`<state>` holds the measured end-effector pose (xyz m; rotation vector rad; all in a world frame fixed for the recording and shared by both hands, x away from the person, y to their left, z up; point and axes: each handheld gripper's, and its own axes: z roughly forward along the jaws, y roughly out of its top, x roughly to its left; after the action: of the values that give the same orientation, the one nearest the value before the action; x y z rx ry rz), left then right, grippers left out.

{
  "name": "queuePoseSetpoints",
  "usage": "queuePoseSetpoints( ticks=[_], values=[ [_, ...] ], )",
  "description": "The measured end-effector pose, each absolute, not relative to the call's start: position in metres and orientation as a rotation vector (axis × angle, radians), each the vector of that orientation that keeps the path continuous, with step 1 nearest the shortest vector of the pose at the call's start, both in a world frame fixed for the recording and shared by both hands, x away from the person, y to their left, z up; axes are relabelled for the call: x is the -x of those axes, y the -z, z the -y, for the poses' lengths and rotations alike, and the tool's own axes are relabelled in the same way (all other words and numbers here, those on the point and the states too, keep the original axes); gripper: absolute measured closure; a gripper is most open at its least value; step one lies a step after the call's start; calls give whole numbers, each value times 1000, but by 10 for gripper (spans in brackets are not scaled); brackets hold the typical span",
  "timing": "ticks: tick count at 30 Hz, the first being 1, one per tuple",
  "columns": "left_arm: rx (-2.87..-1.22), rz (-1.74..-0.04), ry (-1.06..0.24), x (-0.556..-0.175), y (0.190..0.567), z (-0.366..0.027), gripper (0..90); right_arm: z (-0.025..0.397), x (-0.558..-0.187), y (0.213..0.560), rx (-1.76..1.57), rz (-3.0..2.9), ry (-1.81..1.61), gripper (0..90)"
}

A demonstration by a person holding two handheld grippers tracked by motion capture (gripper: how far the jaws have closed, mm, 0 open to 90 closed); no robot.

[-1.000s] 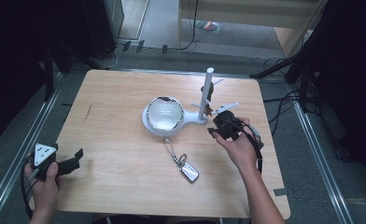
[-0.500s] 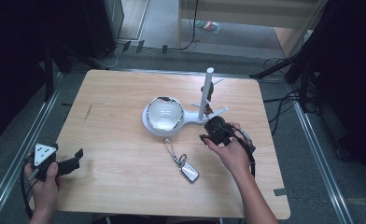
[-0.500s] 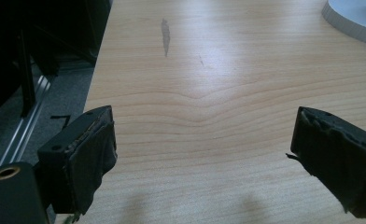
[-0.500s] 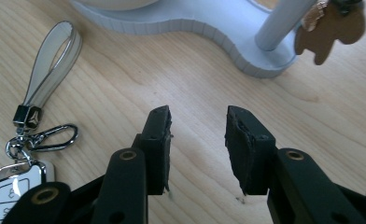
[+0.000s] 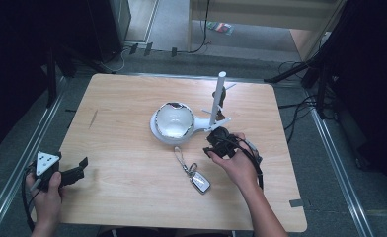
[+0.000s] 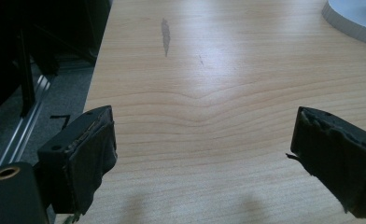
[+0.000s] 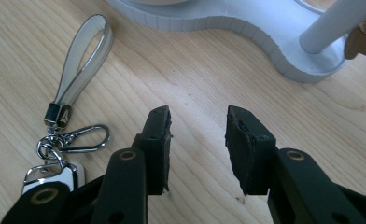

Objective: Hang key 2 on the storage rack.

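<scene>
The right hand-held gripper [image 5: 215,144] had slid from the white stand [image 5: 181,129] toward the key fob [image 5: 200,182], jaws spread and empty, closing in for a pickup; the left hand-held gripper [image 5: 78,171] stayed spread, idle.

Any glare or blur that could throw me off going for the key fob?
High view: soft overall, glare on the bowl. Right gripper view: key fob sharp but cut off behind the right gripper. Left gripper view: sheen on the table.
</scene>
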<state>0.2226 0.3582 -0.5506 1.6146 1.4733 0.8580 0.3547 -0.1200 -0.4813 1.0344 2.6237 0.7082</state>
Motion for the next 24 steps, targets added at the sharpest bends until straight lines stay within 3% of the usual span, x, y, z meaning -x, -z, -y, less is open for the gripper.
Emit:
queuePoseSetpoints(
  ticks=[24],
  values=[
    [-1615,-1473,-860,-223,551,-358,70,87,-339,492,-978,-2715,-707,615]
  ],
)
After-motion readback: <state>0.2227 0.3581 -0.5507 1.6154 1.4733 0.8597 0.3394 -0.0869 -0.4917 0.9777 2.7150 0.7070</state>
